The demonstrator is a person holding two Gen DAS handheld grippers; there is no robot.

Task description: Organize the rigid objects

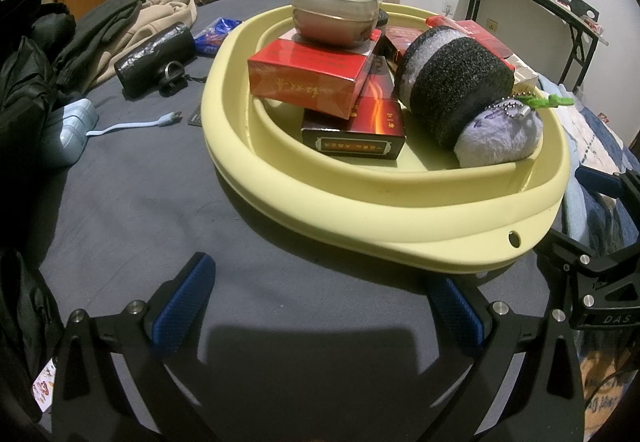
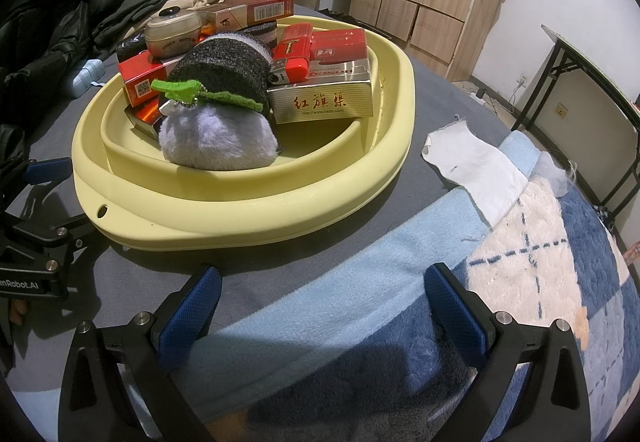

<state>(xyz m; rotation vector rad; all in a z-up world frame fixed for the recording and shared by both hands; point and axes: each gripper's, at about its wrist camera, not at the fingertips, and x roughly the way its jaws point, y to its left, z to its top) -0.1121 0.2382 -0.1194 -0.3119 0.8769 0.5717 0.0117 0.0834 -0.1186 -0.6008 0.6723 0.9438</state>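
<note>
Both my grippers are empty and spread wide: the left gripper (image 1: 320, 306) hangs over bare grey sheet (image 1: 140, 201) and the right gripper (image 2: 322, 306) over the blue fleece blanket (image 2: 360, 274), each just short of the basin's near edge, so neither blocks the load. The task's rigid items sit piled in the yellow collapsible basin (image 1: 360, 197), at 12 o'clock from both wrists. Stacking looks deliberate: flat packs lowest, with the red cigarette pack (image 1: 308, 73) laid across the dark red box (image 1: 352, 133), and the lidded jar (image 1: 336, 17) on top, where a flat face carries it. From the right wrist view, the gold cigarette pack (image 2: 320, 101) carries a red lighter (image 2: 292, 53). The plush toy (image 1: 460, 97) lies on its side at the basin's near right, resting against the packs. Judgement: pile is tall, and the jar could slide if I nudge the basin. Outside, at 10 o'clock from the left wrist, a black pouch (image 1: 156, 57) and a pale blue charger (image 1: 68, 129) lie on the sheet.
</note>
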